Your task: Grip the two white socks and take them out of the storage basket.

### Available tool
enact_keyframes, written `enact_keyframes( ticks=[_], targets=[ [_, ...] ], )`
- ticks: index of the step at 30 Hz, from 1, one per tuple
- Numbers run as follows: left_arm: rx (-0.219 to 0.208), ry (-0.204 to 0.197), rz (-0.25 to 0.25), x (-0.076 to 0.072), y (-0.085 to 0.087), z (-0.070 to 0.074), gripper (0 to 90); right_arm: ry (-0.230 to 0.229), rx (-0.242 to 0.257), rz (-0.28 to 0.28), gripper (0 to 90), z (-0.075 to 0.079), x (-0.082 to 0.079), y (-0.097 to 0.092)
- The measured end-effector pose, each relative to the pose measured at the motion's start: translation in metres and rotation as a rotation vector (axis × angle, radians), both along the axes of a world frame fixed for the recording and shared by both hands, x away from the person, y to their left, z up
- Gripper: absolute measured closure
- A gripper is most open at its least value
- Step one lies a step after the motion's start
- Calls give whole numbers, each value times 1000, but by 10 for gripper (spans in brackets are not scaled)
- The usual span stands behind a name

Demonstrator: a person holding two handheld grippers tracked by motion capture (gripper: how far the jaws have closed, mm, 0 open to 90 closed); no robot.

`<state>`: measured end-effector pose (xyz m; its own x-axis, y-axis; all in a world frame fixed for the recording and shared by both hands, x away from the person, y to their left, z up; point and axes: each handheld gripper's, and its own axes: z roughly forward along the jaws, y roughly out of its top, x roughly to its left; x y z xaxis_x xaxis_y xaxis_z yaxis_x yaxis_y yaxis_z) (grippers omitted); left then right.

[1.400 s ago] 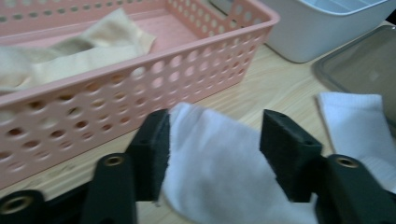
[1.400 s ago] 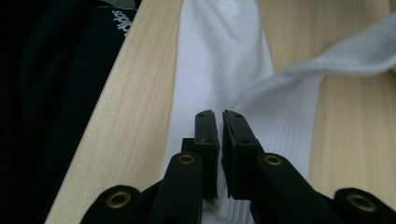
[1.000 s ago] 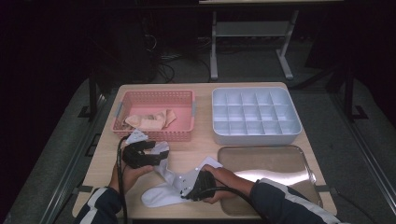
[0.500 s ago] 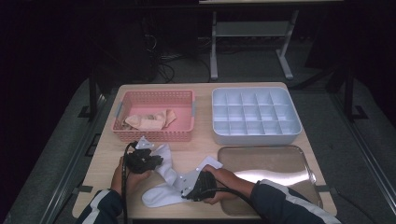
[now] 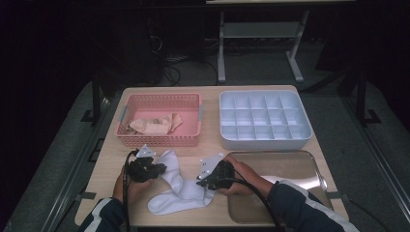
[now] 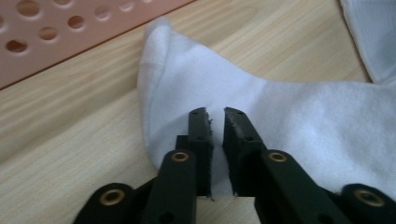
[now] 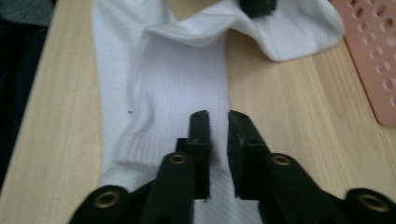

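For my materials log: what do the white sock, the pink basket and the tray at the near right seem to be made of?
White sock: soft knit fabric, probably cotton blend; ribbing and limp folds show.
Pink basket: moulded plastic, matte; regular round holes in its walls.
Tray: likely metal, polished; it gives a bright mirror-like glare.
Table: pale wood-grain top, perhaps laminate.

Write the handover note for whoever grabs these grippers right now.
Left gripper: jaws nearly shut, just eased open slightly, seemingly pinching the white sock at its end nearest the pink basket.
Right gripper: same, on the ribbed cuff.
The sock lies bent on the table. Beige socks are in the basket. The divided tray is empty.
Done: both ends gripped.
Left: probably straighten or fold it, then stow it; then the beige socks.
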<state>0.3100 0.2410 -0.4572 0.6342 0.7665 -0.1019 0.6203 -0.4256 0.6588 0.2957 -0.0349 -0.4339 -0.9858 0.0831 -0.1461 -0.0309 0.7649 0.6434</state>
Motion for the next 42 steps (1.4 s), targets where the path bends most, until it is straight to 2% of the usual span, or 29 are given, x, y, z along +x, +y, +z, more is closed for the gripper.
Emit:
enact_keyframes(
  ticks=[2,4,6,7,8,9,12,13,15,16,19,20,21,22,23,25,26,27,28,29,30,31,34,36,38,40,42],
  targets=[
    [-45,-27,0,-1,1,5,729,13,2,-18,760,-1,2,-1],
    [-67,-57,11,1,1,11,658,23,5,-41,697,-3,2,-1],
    [-95,-64,34,4,-1,14,547,46,15,-55,650,-4,4,-2],
    [-105,-64,30,5,-3,14,516,54,13,-63,626,-5,3,-2],
    [-106,-71,23,6,-6,15,489,62,10,-70,622,-6,3,-2],
    [-86,-70,28,9,-11,15,460,72,11,-77,615,-7,4,-2],
    [-83,-52,28,15,-25,12,385,98,2,-93,592,-14,5,-1],
    [-54,-43,22,16,-29,9,350,111,-11,-99,593,-18,5,1],
    [-29,-23,9,18,-34,4,335,127,-7,-98,625,-22,5,1],
    [4,-15,9,18,-36,0,337,129,-6,-98,638,-22,5,1],
    [31,-19,16,18,-36,-4,422,117,-7,-80,766,-20,4,0],
    [46,-25,23,18,-34,-3,485,121,-6,-77,800,-20,3,0],
    [41,-25,27,18,-33,-3,564,107,-10,-71,810,-19,1,0],
    [30,-20,29,18,-31,-3,597,93,-16,-71,815,-17,0,0],
    [40,-27,24,17,-30,-2,673,89,-12,-70,817,-13,-1,0],
    [16,-19,4,16,-26,-2,772,77,10,-69,822,-6,-3,-2],
    [23,-28,3,16,-26,-2,816,58,14,-62,825,-4,-3,-3],
    [10,-44,9,15,-24,0,840,39,16,-55,828,-1,-3,-3],
    [-32,-60,7,15,-20,4,853,22,14,-60,830,3,-3,-4],
    [-51,-81,16,14,-19,9,879,12,25,-67,830,6,-2,-5],
    [-65,-124,14,13,-15,17,885,15,33,-82,830,10,-1,-6],
    [-95,-145,15,12,-12,22,896,-3,33,-97,832,15,2,-8],
    [-119,-168,18,12,-6,29,899,-22,53,-138,838,23,10,-12],
    [-126,-153,34,13,-6,27,887,-43,48,-165,838,28,16,-13],
    [-109,-130,35,15,-11,22,770,-79,53,-181,838,30,23,-14],
    [-76,-99,26,18,-19,17,675,-94,45,-194,838,29,30,-15],
    [-30,-88,35,21,-26,12,595,-91,35,-203,838,24,35,-13]
  ],
)
